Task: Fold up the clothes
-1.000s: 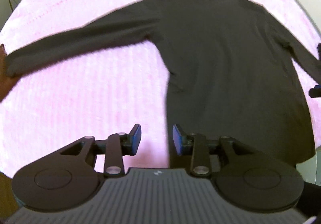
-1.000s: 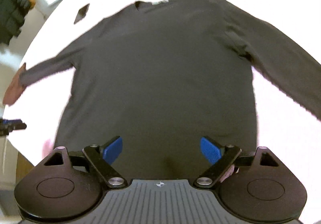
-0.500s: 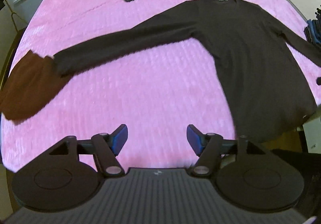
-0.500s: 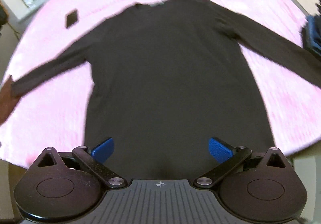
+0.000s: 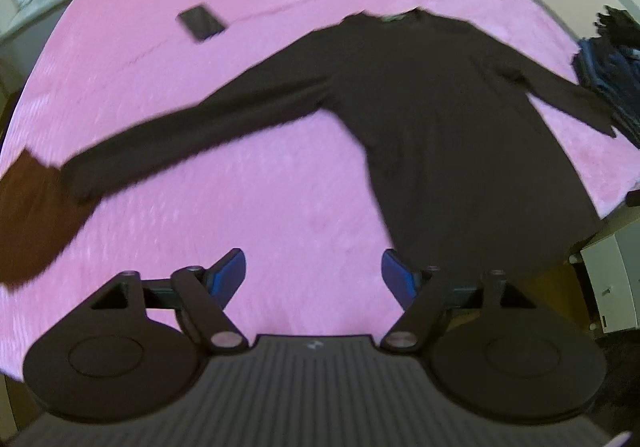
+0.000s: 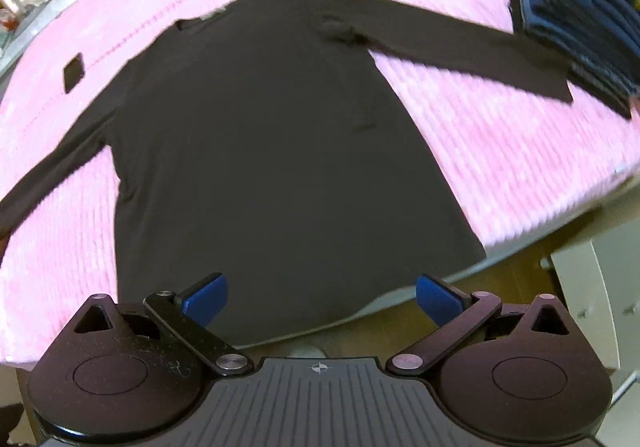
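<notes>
A dark long-sleeved shirt [image 5: 448,135] [image 6: 272,151] lies flat on a pink bed cover [image 5: 248,215] [image 6: 500,151], collar at the far side, both sleeves spread out, hem hanging over the near edge. My left gripper [image 5: 314,275] is open above bare cover, left of the shirt's body and below its left sleeve [image 5: 192,135]. My right gripper [image 6: 320,297] is open above the hem, nothing between its blue pads [image 6: 204,297].
A black phone [image 5: 201,23] [image 6: 74,73] lies on the cover beyond the left sleeve. A stack of folded dark-blue clothes [image 5: 612,71] [image 6: 584,35] sits at the right, by the right cuff. A brown cloth [image 5: 28,219] lies at the left cuff. White furniture [image 6: 592,299] stands beyond the bed's near edge.
Both grippers pulled back and up from the shirt, so more of the bed shows. The left gripper's jaws widened and it shifted left off the hem. The shirt lies unchanged.
</notes>
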Tool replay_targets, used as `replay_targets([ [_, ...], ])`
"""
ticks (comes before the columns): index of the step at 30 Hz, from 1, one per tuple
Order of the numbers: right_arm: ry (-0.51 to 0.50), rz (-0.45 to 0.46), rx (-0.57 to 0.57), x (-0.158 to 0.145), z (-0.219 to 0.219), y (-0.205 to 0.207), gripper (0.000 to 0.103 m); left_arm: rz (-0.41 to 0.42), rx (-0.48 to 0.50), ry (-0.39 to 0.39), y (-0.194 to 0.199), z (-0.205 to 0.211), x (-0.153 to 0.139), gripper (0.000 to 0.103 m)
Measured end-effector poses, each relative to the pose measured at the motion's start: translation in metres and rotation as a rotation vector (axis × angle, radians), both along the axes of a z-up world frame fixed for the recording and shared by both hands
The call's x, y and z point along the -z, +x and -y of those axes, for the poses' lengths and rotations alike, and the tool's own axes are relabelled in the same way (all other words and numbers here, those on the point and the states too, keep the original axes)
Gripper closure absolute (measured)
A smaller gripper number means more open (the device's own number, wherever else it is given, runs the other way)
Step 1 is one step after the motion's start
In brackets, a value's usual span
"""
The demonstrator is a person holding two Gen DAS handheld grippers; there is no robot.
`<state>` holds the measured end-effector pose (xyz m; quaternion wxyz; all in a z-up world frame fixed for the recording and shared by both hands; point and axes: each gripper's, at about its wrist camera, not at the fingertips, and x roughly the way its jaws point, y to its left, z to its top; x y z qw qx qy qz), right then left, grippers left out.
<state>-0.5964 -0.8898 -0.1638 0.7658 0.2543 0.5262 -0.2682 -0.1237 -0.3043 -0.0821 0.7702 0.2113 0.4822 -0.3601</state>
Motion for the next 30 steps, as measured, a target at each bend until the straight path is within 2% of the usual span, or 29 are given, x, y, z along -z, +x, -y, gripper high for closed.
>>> replay_targets([
  [6,-0.011,0.032,-0.006,-0.008,-0.007,0.008,0.0,0.043,0.055,0.017,-0.006,0.014,-0.009,0.026],
  [13,-0.032,0.022,-0.06,-0.01,-0.021,0.013,0.0,0.065,0.048,0.064,-0.006,0.012,-0.005,0.024],
  [24,-0.02,0.016,-0.122,-0.001,-0.025,0.026,0.0,0.07,0.004,0.072,-0.004,0.003,-0.006,0.021],
  [25,-0.02,0.017,-0.134,0.0,-0.025,0.028,0.0,0.076,-0.008,0.072,-0.004,0.001,-0.007,0.019],
  [26,-0.021,0.018,-0.147,0.001,-0.026,0.031,0.0,0.088,-0.026,0.071,-0.003,-0.002,-0.008,0.011],
  [28,-0.024,0.029,-0.183,0.001,-0.028,0.038,0.0,0.117,-0.08,0.073,-0.002,-0.011,-0.011,0.003],
  [30,-0.034,0.061,-0.252,0.002,-0.035,0.051,0.0,0.127,-0.131,0.086,0.001,-0.026,-0.013,0.002],
])
